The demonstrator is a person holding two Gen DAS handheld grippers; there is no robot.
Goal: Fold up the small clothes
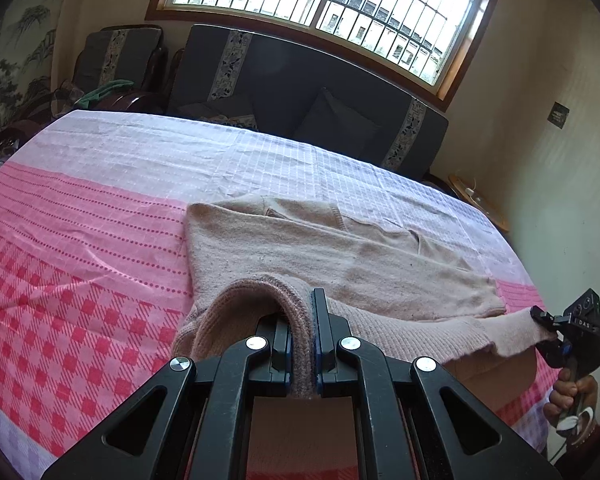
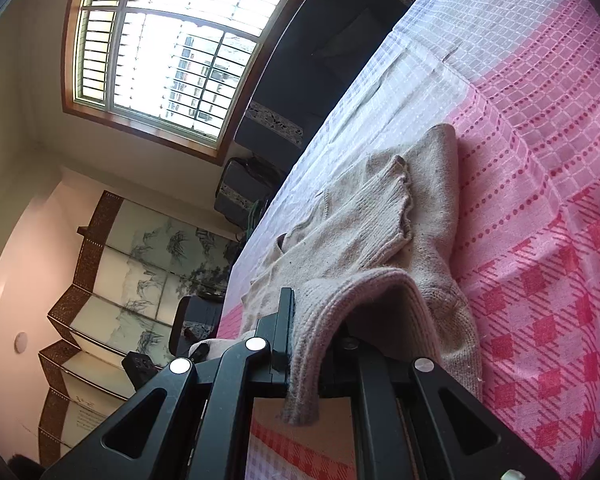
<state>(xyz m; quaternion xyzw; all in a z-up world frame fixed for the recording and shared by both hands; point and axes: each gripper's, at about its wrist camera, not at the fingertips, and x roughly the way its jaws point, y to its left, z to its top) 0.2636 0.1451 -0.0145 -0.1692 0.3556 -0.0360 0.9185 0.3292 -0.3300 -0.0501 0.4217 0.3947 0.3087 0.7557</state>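
Progress: mid-fold. Your left gripper (image 1: 302, 340) is pinched on the ribbed hem of the beige knitted wool sweater (image 1: 320, 256), your right gripper (image 2: 312, 344) on the same hem further along. Sweater body lies flat on the pink-and-white checked cloth (image 1: 80, 280) covering the table; hem edge is lifted off it. Fold not laid yet; the remaining folds are left, I'd judge. Left view shows both grippers and the hem stretched between them. Right view alone shows a ribbed sleeve cuff (image 2: 400, 208) lying across the body.
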